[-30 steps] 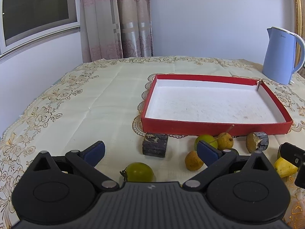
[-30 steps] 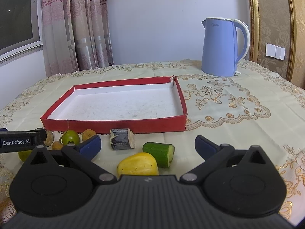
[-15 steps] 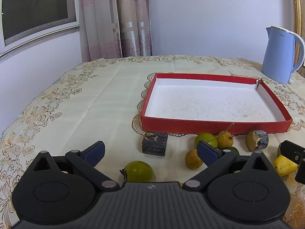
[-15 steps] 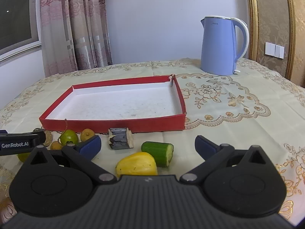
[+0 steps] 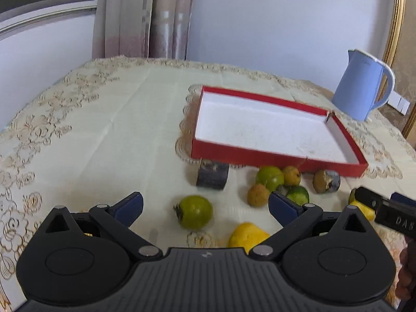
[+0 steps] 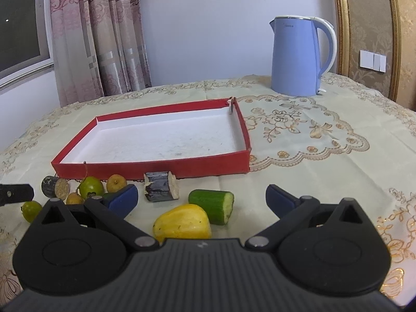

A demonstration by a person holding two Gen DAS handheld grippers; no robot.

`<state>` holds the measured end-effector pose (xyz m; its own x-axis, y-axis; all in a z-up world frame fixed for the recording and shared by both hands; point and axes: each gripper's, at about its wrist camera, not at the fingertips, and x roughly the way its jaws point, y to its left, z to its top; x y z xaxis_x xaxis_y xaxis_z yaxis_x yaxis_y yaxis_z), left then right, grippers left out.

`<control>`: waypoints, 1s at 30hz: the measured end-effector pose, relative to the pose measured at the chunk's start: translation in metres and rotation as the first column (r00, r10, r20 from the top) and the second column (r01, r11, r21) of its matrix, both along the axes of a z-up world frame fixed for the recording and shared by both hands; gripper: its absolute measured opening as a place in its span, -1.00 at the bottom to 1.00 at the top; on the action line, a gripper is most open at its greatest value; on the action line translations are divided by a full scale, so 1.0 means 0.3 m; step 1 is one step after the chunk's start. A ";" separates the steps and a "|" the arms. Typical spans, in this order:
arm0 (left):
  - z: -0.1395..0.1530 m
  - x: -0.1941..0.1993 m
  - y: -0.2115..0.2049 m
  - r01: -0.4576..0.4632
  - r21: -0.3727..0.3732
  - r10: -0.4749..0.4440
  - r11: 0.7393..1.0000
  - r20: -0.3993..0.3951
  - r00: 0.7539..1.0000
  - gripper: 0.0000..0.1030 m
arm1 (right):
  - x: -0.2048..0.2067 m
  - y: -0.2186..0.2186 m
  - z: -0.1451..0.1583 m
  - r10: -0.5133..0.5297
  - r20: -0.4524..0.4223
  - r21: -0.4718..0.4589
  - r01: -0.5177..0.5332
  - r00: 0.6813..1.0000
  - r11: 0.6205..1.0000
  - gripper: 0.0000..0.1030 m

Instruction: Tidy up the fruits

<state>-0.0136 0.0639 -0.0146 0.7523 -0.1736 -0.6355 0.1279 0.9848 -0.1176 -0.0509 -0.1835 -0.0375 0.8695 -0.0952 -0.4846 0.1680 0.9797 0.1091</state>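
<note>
The left gripper (image 5: 205,205) is spread wide with nothing between its blue pads (image 5: 128,205), hovering over the near part of the table (image 5: 104,135). Between the pads lies a round green fruit (image 5: 195,211), not touched by either; a yellow fruit piece (image 5: 247,235) sits just beside it, close under the gripper body. Near the right pad are a small brown fruit (image 5: 258,195) and a green lime-like fruit (image 5: 297,194). Further out, along the near wall of the red tray (image 5: 273,156), stand a dark cylinder chunk (image 5: 212,175), another green fruit (image 5: 270,177), a small yellowish fruit (image 5: 291,175) and a brown cut chunk (image 5: 326,181)

The right gripper (image 6: 201,199) is likewise wide apart and holds nothing. Between its pads lie a yellow fruit (image 6: 182,221) and, touching or just beside it, a cut cucumber piece (image 6: 212,205). A grey wood-like block (image 6: 161,186) sits just in front of the tray wall (image 6: 156,167). The tray's white floor holds no fruit. A blue kettle (image 6: 299,57) stands toward the far right corner of the table
</note>
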 end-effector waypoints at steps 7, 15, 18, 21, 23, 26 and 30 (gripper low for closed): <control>-0.045 -0.029 -0.099 0.022 0.166 -0.028 0.986 0.030 0.999 1.00 | 0.003 -0.014 -0.011 -0.006 -0.010 0.005 0.006 1.000 1.000 1.00; -0.055 -0.047 -0.117 0.022 0.203 -0.035 0.979 0.061 0.998 1.00 | 0.000 -0.036 -0.018 -0.024 -0.014 0.012 0.024 1.000 1.000 1.00; -0.050 -0.065 -0.119 0.018 0.245 -0.040 0.969 0.087 0.995 1.00 | -0.001 -0.040 -0.022 -0.026 -0.016 0.008 0.027 1.000 1.000 1.00; -0.068 -0.053 -0.126 0.059 0.233 -0.076 0.971 0.063 0.995 1.00 | 0.007 -0.043 -0.028 -0.026 -0.022 0.020 0.026 0.999 0.999 1.00; -0.078 -0.048 -0.137 0.084 0.227 -0.097 0.970 0.043 0.994 1.00 | 0.009 -0.042 -0.031 -0.021 -0.026 0.020 0.022 0.999 1.000 1.00; -0.092 -0.044 -0.160 0.105 0.239 -0.118 0.965 0.039 0.992 1.00 | 0.008 -0.042 -0.035 -0.029 -0.027 0.013 0.029 0.999 0.999 1.00; -0.115 -0.031 -0.161 0.115 0.226 -0.124 0.967 0.026 0.992 0.89 | 0.009 -0.050 -0.035 -0.033 -0.030 0.014 0.033 0.999 0.999 1.00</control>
